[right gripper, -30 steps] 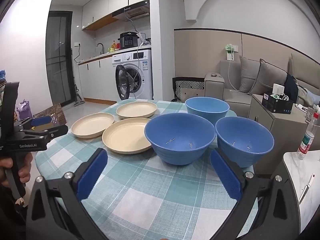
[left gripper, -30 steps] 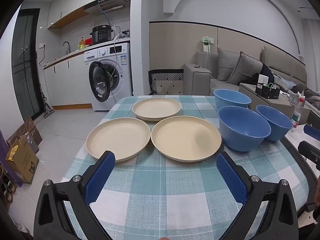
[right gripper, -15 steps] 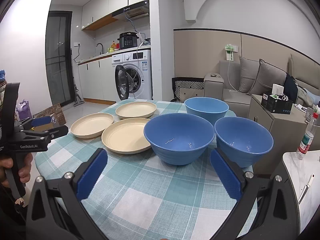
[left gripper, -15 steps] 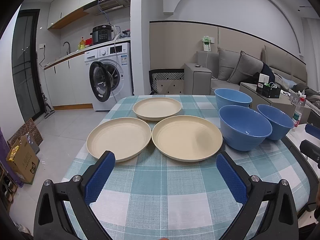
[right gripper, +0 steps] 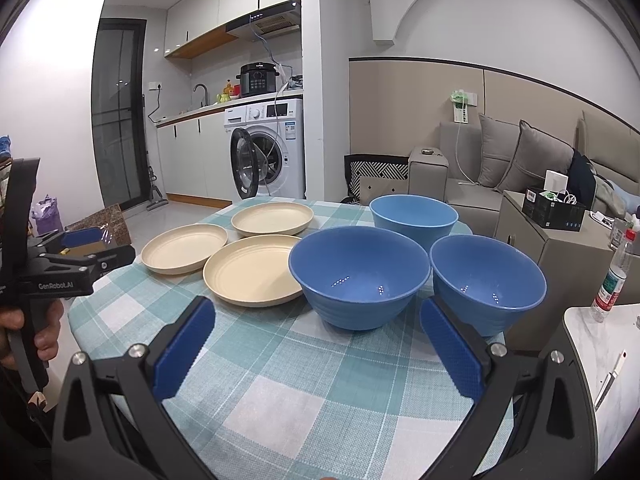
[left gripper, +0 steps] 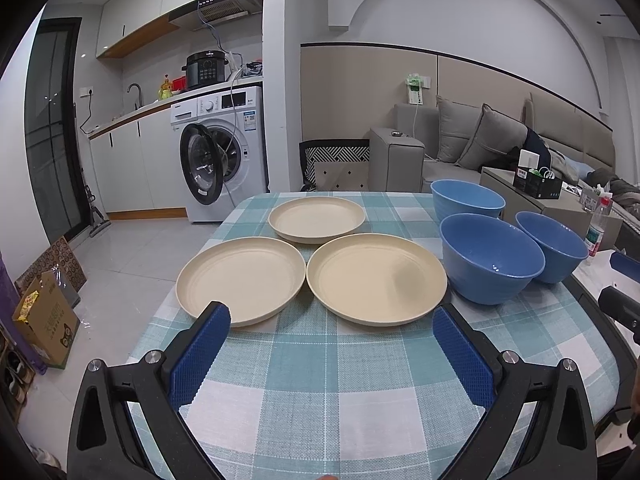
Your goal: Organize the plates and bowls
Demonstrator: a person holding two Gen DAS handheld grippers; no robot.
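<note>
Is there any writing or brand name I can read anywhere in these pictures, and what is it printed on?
"GenRobot.AI": white letters on the black body of the left gripper, seen from the right wrist view.
Washing machine: panel print and blue sticker, too small to read.
Pressure cooker: a brand mark and buttons, blurred.
Cardboard box on the floor: printed characters, unreadable.
Water bottle: label too small to read.
Plates and bowls: no writing.

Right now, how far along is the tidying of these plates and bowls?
Nothing looks done yet. All three cream plates lie apart, unstacked, on the checked tablecloth, and the three blue bowls stand singly. Nothing is in hand: the left gripper and right gripper are open and empty. All the stacking remains.
</note>
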